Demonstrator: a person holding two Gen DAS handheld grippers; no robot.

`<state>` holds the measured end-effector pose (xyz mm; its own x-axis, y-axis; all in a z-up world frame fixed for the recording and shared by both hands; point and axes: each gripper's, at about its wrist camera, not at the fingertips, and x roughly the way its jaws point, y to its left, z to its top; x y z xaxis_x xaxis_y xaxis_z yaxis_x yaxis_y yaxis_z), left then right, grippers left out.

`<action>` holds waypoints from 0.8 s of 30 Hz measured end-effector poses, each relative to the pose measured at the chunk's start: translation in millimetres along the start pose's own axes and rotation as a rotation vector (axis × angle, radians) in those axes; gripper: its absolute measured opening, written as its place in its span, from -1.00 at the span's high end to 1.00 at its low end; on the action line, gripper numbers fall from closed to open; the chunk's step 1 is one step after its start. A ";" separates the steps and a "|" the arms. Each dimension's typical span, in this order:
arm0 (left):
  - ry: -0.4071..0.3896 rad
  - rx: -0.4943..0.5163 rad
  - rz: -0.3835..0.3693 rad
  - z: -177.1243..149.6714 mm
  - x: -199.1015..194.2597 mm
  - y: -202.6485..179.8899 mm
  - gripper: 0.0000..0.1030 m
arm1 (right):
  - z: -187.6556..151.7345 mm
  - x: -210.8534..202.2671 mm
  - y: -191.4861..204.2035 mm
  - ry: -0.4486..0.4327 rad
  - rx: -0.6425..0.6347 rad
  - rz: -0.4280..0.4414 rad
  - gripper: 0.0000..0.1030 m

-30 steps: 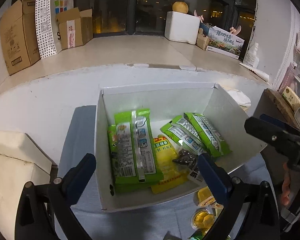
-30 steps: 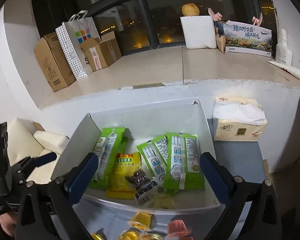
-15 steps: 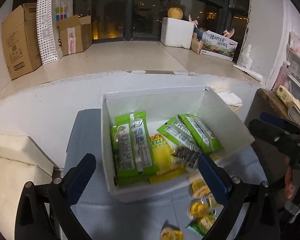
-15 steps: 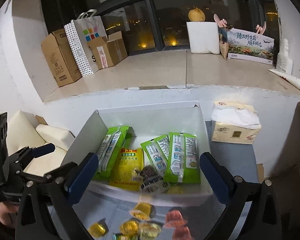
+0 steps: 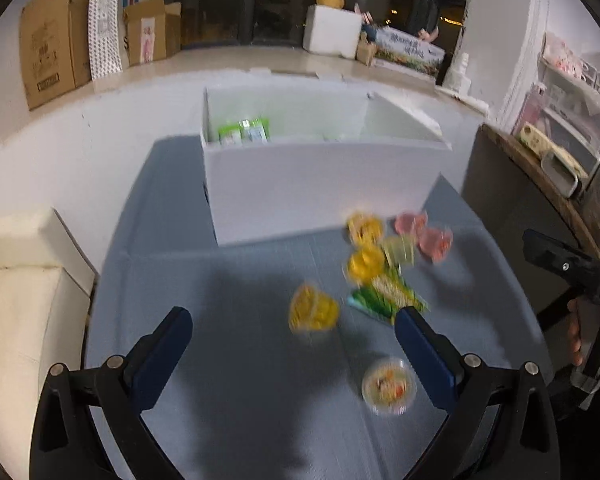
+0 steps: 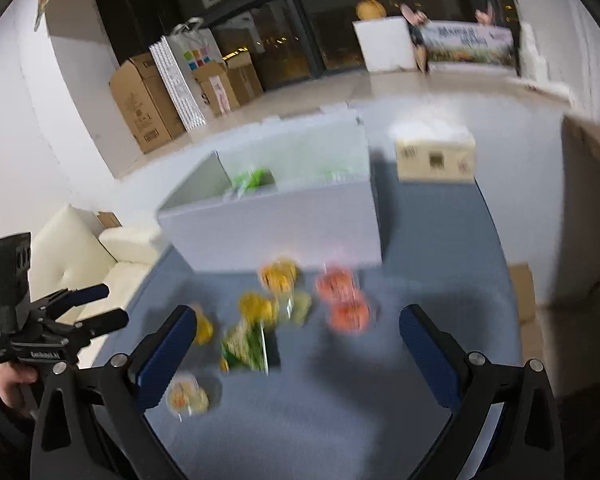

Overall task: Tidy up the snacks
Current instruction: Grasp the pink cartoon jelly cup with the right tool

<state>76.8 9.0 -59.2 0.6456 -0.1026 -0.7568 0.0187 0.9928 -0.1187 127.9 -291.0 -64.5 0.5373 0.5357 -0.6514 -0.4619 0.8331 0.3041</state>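
Snacks: jelly cups (image 5: 365,262) and a green packet (image 5: 386,300) loose on the desk (image 5: 228,360), before white box (image 5: 320,188).
Left hand-held gripper (image 5: 292,346): jaws apart, empty.
Right hand-held gripper (image 6: 296,340): jaws apart, empty.

We can't read the motion-smeared jelly cups (image 5: 365,265) or green packet (image 5: 384,299), and the white box's (image 5: 320,188) near wall hides most contents.

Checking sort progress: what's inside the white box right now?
Inside the white box, only the tops of green snack packets show, against its left inner wall; the right view shows green there too. The near wall hides the floor and anything else inside.
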 end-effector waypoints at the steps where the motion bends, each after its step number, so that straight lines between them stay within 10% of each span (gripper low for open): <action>1: 0.009 0.005 -0.001 -3.5 2.8 -1.5 -1.00 | -5.0 4.6 -1.2 0.012 -0.006 -0.015 -1.00; 15: 0.070 0.071 0.022 -10.8 38.9 -16.5 -1.00 | 4.4 92.4 -12.4 0.095 -0.034 -0.097 -0.99; 24: 0.096 0.077 0.040 -4.0 61.9 -18.5 -1.00 | 4.2 113.6 -19.2 0.158 -0.020 -0.085 0.00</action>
<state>113.4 -16.0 -106.4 0.5711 -0.0646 -0.8183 0.0556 0.9977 -0.0400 200.7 -245.5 -141.5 0.4583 0.4343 -0.7755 -0.4346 0.8706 0.2307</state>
